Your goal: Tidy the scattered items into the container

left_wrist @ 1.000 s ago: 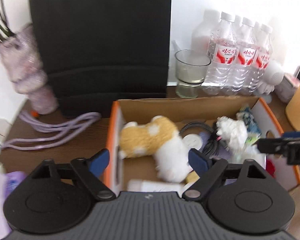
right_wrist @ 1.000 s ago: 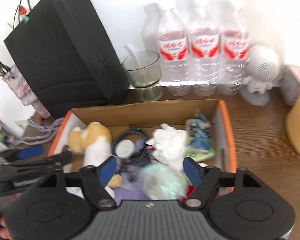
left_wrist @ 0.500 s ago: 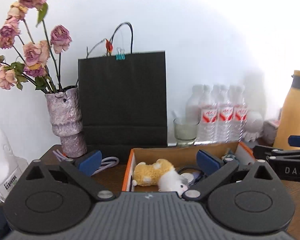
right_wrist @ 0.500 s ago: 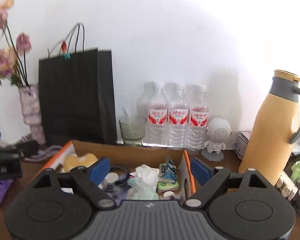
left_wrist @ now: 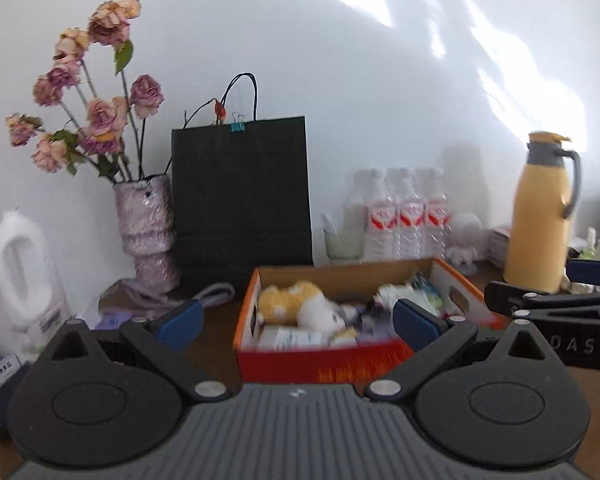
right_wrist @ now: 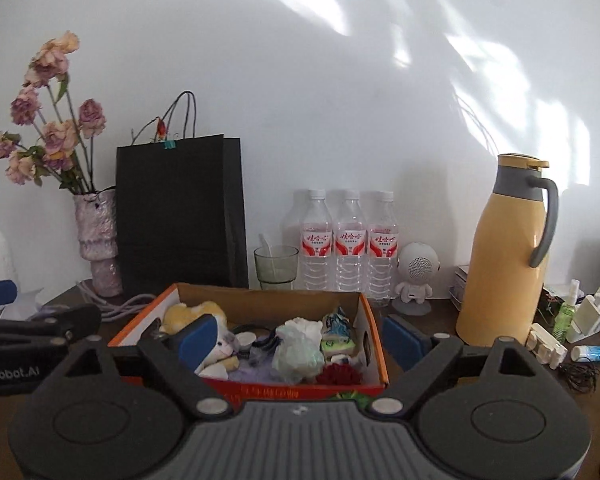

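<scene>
**Container packed, both hand-held grippers wide and empty**

Container, left wrist view: orange-rimmed cardboard box on the brown table, in front of black paper bag. Plush toy lies in its left half, white crumpled tissue toward the right. Left hand-held gripper jaws spread wide, nothing between the blue pads; its jaws have just been opening. Vase of dried roses left of the bag, water bottles and yellow thermos jug along the wall. View slightly blurred.

Right wrist view: container sits centre, just ahead of the right hand-held gripper. Jaws wide apart, holding nothing; they have just been opening further. Inside: plush toy, tissue, red pompom, small packets. Glass behind the box, robot-shaped speaker beside the bottles, thermos jug to the right. Left hand-held gripper enters at left edge.
</scene>
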### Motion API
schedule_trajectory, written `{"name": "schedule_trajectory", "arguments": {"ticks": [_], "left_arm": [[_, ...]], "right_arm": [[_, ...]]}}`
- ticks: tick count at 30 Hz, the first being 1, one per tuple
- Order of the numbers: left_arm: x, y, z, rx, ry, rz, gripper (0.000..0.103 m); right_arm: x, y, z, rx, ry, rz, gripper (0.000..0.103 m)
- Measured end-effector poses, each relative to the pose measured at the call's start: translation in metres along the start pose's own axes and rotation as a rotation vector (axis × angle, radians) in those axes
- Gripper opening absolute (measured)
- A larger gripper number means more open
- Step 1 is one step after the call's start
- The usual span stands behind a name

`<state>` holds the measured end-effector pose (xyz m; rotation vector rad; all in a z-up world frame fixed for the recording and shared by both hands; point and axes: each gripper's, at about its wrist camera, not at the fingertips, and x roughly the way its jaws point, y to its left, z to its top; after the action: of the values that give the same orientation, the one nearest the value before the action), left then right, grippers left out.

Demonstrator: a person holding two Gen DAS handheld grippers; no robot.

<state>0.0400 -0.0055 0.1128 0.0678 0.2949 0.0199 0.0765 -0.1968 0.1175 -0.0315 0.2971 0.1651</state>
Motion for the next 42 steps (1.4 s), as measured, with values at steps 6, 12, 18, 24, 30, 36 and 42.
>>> {"name": "schedule_trajectory", "arguments": {"ticks": [6,12,18,24,30,36,42], "left_arm": [[-0.071,-0.005,-0.083,-0.076,0.119,-0.04,0.103],[-0.094,0.002,-0.113,-0.052,0.189,-0.028,0.103],[-0.056,0.003,-0.107,-0.047,0.256,-0.036,0.103],[-0.005,0.008,-0.114,-0.056,0.368,-0.018,0.103],[0.015,0.011,-0.117,-0.048,0.42,-0.016,0.103],[0.018,0.009,-0.12,-0.042,0.41,-0.027,0.103],[0.018,0.009,-0.12,-0.046,0.407,-0.028,0.103]], "right_arm": [[-0.074,-0.008,-0.08,0.011,0.107,0.031,0.093],[-0.115,-0.007,-0.13,0.008,0.216,0.013,0.093],[-0.092,0.001,-0.124,0.006,0.235,0.061,0.093],[-0.039,0.011,-0.123,-0.017,0.325,0.074,0.094],[-0.014,0.014,-0.125,-0.024,0.366,0.051,0.094],[-0.007,0.01,-0.13,-0.006,0.393,0.059,0.095],[-0.002,0.007,-0.131,0.008,0.403,0.033,0.103]]}}
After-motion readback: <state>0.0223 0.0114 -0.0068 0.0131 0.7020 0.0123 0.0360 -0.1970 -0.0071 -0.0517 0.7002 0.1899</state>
